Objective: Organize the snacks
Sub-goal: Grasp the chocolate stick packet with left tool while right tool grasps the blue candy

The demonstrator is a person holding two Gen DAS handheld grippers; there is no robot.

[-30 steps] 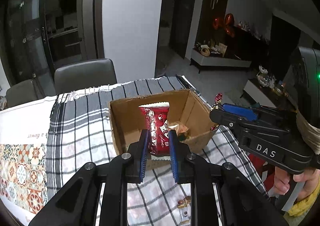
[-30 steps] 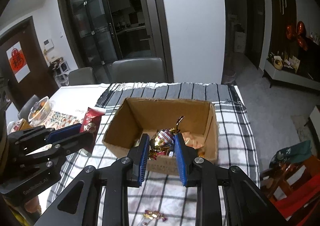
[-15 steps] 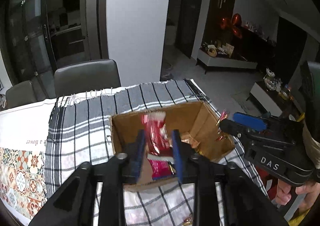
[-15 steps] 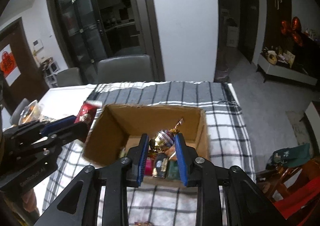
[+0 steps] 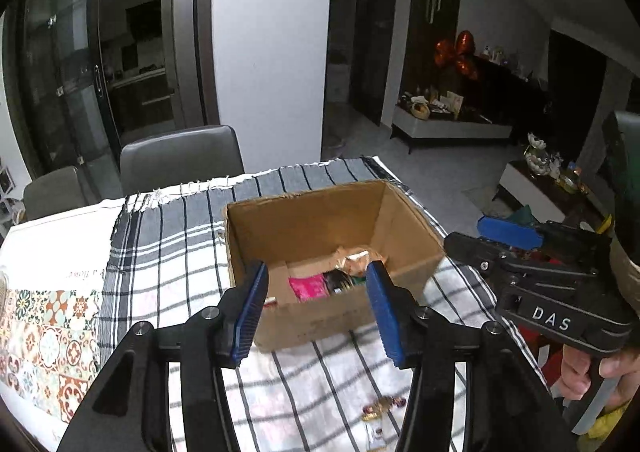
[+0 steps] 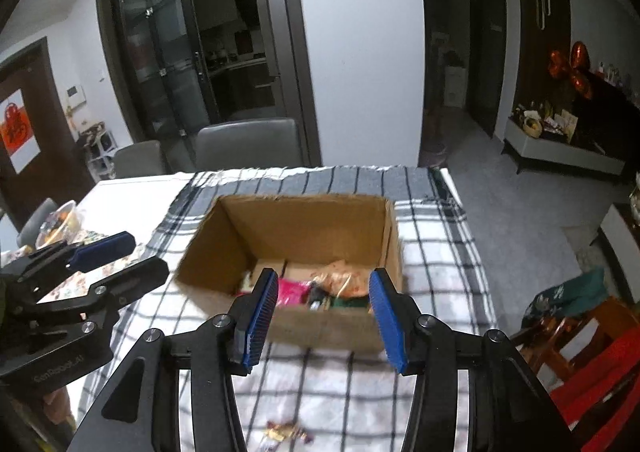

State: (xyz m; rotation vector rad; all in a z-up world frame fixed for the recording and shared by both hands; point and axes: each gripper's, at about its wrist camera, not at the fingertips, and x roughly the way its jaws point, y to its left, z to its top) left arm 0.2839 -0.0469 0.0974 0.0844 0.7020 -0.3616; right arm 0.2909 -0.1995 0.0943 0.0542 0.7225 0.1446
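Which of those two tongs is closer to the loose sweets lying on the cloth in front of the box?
Hard to call; neither is clearly nearer. The loose sweets lie below both, right of the left tongs and left of the right tongs. Both hang open at the cardboard box.

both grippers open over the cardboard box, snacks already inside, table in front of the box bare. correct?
Not quite. The left gripper and right gripper are open, and snacks lie in the cardboard box, but the table is not bare: loose wrapped candies lie on the checked cloth before the box, as the left wrist view shows.
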